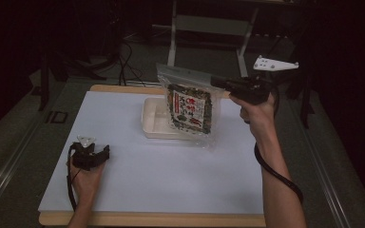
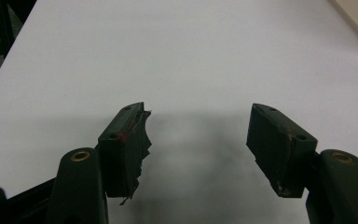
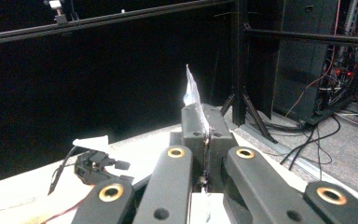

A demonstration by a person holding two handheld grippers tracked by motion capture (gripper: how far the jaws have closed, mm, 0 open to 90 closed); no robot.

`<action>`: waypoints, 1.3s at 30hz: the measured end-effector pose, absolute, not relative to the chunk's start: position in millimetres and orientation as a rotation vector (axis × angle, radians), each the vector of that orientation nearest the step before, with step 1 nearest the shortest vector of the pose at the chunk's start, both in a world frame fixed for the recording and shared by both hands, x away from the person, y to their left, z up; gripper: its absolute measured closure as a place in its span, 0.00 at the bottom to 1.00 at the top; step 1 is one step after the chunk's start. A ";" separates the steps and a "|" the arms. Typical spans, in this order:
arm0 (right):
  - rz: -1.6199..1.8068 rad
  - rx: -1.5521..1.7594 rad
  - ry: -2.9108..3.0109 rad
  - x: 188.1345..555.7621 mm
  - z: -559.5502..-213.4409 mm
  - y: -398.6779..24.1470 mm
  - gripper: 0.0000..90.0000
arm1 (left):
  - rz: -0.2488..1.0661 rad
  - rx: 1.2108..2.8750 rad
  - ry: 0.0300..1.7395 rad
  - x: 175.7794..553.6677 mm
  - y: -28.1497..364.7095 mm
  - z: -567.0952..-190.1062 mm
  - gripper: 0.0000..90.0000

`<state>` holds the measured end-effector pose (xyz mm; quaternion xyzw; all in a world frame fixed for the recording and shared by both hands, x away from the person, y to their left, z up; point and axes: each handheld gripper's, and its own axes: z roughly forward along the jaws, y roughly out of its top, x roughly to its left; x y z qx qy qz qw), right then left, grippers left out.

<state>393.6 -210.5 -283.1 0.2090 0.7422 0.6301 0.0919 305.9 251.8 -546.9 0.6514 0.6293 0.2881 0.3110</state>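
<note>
- My right gripper (image 1: 218, 81) is up in the air over the far right part of the table, held in the right hand (image 1: 255, 110); jaws pressed together on the top edge of a clear snack bag (image 1: 190, 108).
- In the right gripper view I see the right gripper's jaws tight against each other, with a thin sliver of the bag's plastic sticking up between them.
- The bag hangs down from the gripper to its left side, tilted, dark contents with red and white print showing through.
- Below the hanging bag sits a shallow white tray (image 1: 153, 119) on the white table top (image 1: 171, 171); the bag's lower edge overlaps the tray's right end in the high view. I cannot tell whether bag and tray touch.
- My left gripper (image 1: 105, 153) is low at the near left of the table, held in the left hand (image 1: 86, 178), well apart from the bag and tray.
- In the left gripper view its jaws stand wide apart, nothing between them, bare white surface ahead. One pad (image 2: 135, 140) carries torn, ragged black tape at its inner edge.
- A black cable (image 1: 275, 173) loops down beside the right forearm.
- Far off in the right gripper view, the left gripper shows small on the table edge.
</note>
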 end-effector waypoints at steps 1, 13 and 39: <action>1.874 0.625 2.200 394.8 -283.1 -210.7 1.00 | 0.760 1.720 1.661 305.9 251.8 -546.9 0.42; 1.893 0.641 2.166 407.0 -282.9 -208.7 1.00 | 0.763 1.712 1.661 305.6 252.2 -546.8 0.41; 1.947 0.674 2.123 439.0 -296.6 -181.8 1.00 | 0.757 1.683 1.664 304.8 254.8 -546.3 0.40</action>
